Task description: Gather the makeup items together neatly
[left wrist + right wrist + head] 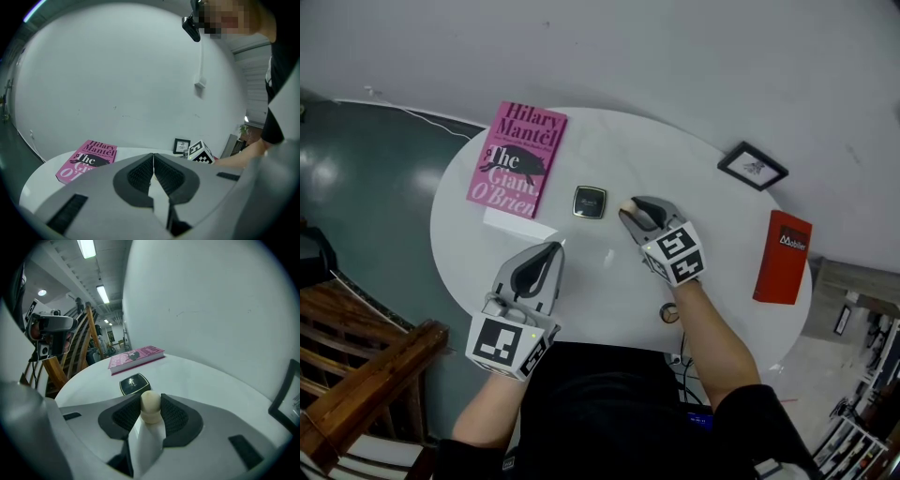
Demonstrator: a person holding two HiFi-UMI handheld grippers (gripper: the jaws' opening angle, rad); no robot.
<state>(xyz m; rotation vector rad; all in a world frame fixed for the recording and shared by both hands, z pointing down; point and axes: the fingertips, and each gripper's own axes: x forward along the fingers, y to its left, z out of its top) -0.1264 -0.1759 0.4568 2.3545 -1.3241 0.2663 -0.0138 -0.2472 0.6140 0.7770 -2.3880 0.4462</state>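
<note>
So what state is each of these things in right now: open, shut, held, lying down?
left gripper: jaws shut, nothing between them.
right gripper: jaws closed on the cream sponge.
cream sponge: gripped between the right jaws.
compact: lid shut, flat on the table.
pink book: closed, lying cover up.
picture frame: standing upright by the wall.

table (591, 300) white, book (517, 159) pink with dark lettering and a black figure, compact (590, 202) black edged in gold, makeup sponge (151, 404) cream, left tongs (555, 247) and right tongs (630, 214) grey with black ribbed pads, marker cubes (678, 251) white patterned with black squares, booklet (783, 257) red, frame (753, 166) black
</note>
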